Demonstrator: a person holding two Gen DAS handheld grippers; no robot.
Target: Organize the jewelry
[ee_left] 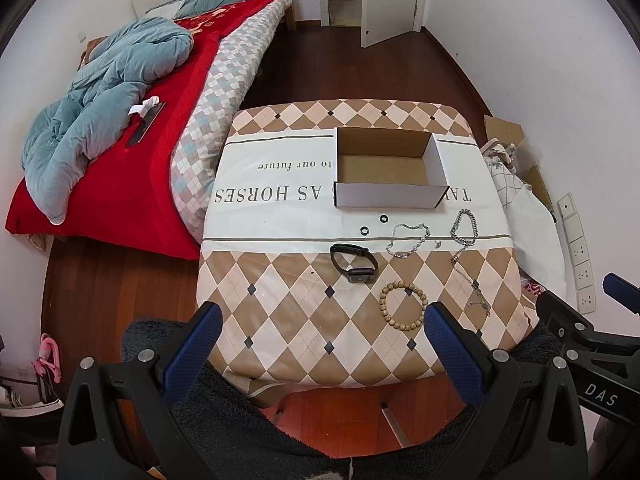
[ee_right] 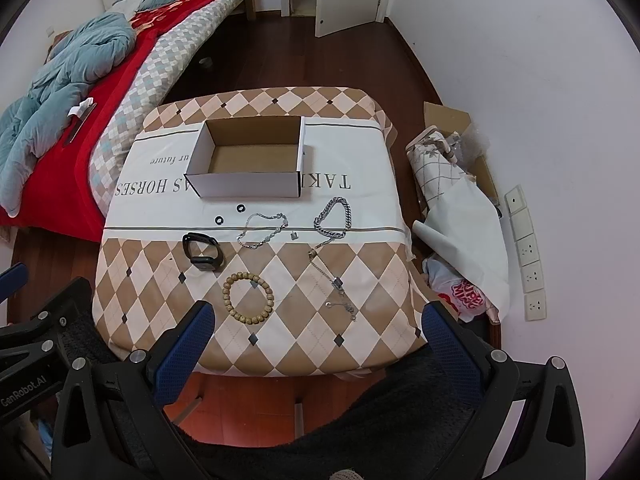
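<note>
An open cardboard box stands empty on the cloth-covered table. In front of it lie two black rings, a black smartwatch, a wooden bead bracelet, a thin silver bracelet, a chunky silver chain and a thin necklace. My left gripper is open at the table's near edge. My right gripper is open beside it, also empty.
A bed with a red blanket and blue duvet stands to the left. Bags and cardboard lie on the floor to the right by the wall. An open door is at the back.
</note>
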